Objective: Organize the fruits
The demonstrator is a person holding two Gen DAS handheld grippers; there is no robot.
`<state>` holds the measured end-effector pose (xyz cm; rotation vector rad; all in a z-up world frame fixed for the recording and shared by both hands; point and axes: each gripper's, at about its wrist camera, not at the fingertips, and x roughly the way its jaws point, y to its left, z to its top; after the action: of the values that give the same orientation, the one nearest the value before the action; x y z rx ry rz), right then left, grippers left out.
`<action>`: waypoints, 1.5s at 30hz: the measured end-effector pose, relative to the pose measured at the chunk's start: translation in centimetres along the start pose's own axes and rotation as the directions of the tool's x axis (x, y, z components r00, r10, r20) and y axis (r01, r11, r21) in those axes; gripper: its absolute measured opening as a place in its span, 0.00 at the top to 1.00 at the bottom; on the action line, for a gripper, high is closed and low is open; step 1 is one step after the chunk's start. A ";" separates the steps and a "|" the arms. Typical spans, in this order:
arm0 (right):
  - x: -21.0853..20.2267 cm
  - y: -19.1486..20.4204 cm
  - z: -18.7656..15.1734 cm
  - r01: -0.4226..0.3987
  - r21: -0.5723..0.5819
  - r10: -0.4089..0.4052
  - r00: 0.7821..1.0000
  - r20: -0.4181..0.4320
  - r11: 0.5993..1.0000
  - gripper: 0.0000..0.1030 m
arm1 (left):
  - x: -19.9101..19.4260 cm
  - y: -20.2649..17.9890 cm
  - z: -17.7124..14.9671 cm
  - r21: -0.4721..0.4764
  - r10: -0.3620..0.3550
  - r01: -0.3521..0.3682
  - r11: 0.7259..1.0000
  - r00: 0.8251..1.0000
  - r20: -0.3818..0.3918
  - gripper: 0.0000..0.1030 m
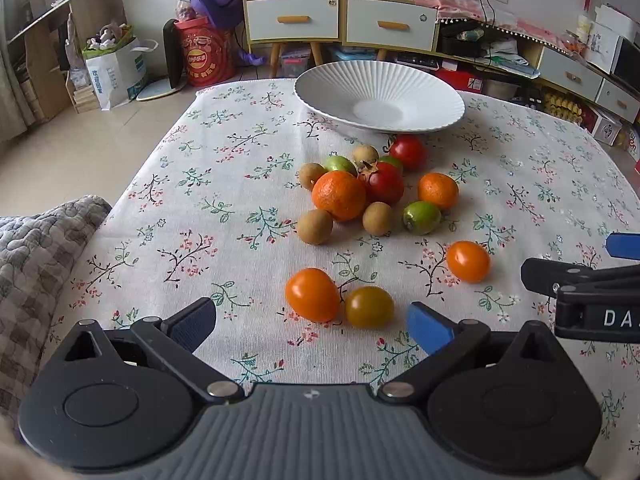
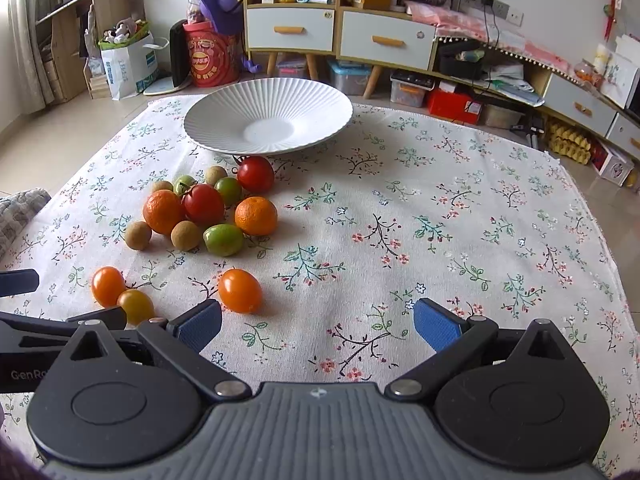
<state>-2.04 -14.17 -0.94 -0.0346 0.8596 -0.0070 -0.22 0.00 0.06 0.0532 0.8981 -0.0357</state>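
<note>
White and ribbed, a wide shallow dish [image 1: 380, 96] waits empty at the far side of a table [image 1: 200, 200] spread with a flowered cloth, while the fruit it is presumably meant to hold lies loose just in front of it. Two oranges [image 1: 339, 195], two red tomatoes [image 1: 384, 184], green fruits [image 1: 421, 217] and small brown round fruits [image 1: 315, 227] sit heaped together, several touching; nearer the cameras lie three small orange and yellow tomatoes [image 1: 312, 294], two of them side by side and the third [image 2: 240, 290] a little apart. Both sets of tongs are held by a person and tilt down toward the cloth: the left tongs [image 1: 312, 324] stand wide apart with nothing between them, just short of the paired tomatoes, and the right tongs [image 2: 318, 326] are likewise spread and empty, the lone tomato just off their left pad. No fruit has yet reached the dish, so the sorting appears to be at its very start. The risks look plain enough: round, smooth-skinned fruit could roll away at a nudge from a pad, a squeeze too firm could split a soft tomato, and pulling one piece from the heap could set its neighbours rolling toward the table's edge.
</note>
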 end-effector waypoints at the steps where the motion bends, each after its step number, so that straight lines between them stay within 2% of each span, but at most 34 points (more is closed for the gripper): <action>1: 0.0 0.0 0.0 0.000 0.000 0.000 1.000 -0.002 1.000 0.01 | 0.0 0.0 0.0 0.000 0.000 0.000 1.000 1.000 -0.001 0.03; 45: 0.2 0.0 -0.2 -0.008 0.000 0.008 1.000 -0.013 1.000 0.01 | 0.0 -0.3 -0.1 0.007 -0.003 0.003 1.000 1.000 -0.002 0.03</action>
<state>-2.09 -14.18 -1.25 -0.0313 0.8723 0.0000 -0.34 -0.33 -0.05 0.0583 0.9004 -0.0416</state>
